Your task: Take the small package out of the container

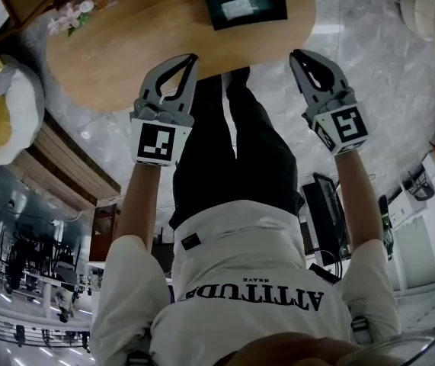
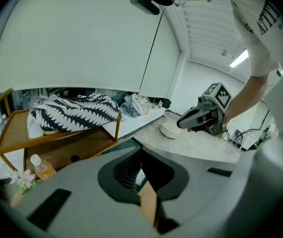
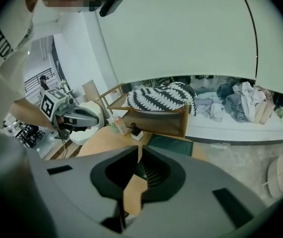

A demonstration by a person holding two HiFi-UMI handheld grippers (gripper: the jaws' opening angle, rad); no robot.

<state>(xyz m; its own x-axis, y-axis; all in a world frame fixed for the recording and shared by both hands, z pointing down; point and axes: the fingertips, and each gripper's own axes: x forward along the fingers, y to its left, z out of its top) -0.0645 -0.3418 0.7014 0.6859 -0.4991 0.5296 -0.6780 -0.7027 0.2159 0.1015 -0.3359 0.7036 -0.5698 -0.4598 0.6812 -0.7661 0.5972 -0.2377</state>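
A dark green container [image 1: 278,6] stands at the far side of the oval wooden table [image 1: 126,52]. A small white package [image 1: 240,8] lies inside it. My left gripper [image 1: 191,58] hovers over the table's near edge, left of the container, its tips touching and nothing between them. My right gripper [image 1: 296,54] hangs level with it to the right, just off the table's edge, also shut and empty. In the left gripper view the shut jaws of my left gripper [image 2: 141,150] meet in front of the container's green edge [image 2: 125,144]. The right gripper view shows the container [image 3: 173,144] beyond my right gripper [image 3: 139,150].
A small bottle and pink flowers [image 1: 72,14] sit at the table's far left. A wooden shelf cart with a black-and-white cloth [image 2: 72,113] stands behind the table. A round white stool [image 1: 423,6] is on the marble floor at right. My legs are under the table's near edge.
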